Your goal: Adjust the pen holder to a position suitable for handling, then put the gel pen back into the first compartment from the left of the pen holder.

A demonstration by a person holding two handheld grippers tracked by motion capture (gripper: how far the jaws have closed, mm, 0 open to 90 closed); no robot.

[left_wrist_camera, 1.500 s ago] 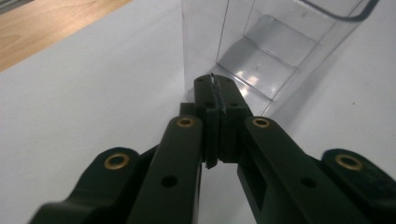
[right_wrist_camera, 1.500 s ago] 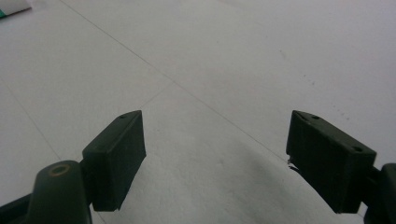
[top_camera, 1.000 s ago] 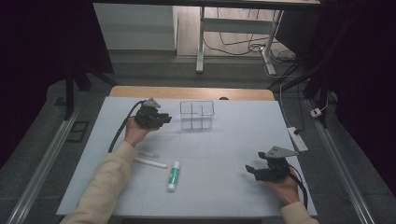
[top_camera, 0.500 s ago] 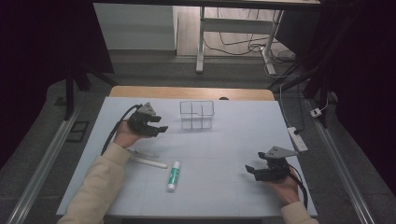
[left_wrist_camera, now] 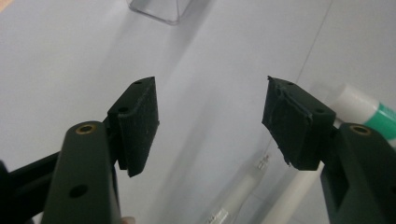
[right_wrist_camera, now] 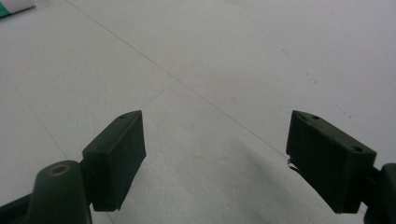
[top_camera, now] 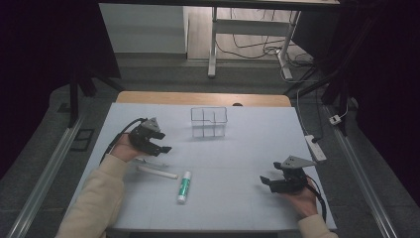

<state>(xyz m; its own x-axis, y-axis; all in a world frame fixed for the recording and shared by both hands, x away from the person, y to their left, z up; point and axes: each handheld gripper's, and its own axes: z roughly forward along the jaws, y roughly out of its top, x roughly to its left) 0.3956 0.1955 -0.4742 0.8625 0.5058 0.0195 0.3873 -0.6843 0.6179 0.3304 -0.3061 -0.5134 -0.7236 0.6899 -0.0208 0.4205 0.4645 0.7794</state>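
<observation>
My left gripper (top_camera: 164, 148) hovers over the left part of the white table (top_camera: 247, 148). Its jaws have just been opening and now stand open with nothing between them (left_wrist_camera: 212, 116). Just below it lie a thin clear stick (top_camera: 148, 161) and a white stick (top_camera: 157, 172); a white tube with a green band (top_camera: 183, 187) rests a little to their right. The left gripper view has the clear stick (left_wrist_camera: 236, 198), the white stick (left_wrist_camera: 292, 198) and the tube (left_wrist_camera: 366, 109) at its lower right. My right gripper (top_camera: 266, 180) rests open near the front right, its jaws wide over bare table (right_wrist_camera: 215, 154).
A clear plastic box with compartments (top_camera: 209, 122) stands at the back middle of the table, its corner showing in the left gripper view (left_wrist_camera: 161, 9). A white power strip (top_camera: 316, 148) lies along the right edge. Metal rails run along both sides of the table.
My left hand has drawn back from beside the clear box toward the person and slightly left, and its jaws stand wider apart. The right hand has stayed put.
</observation>
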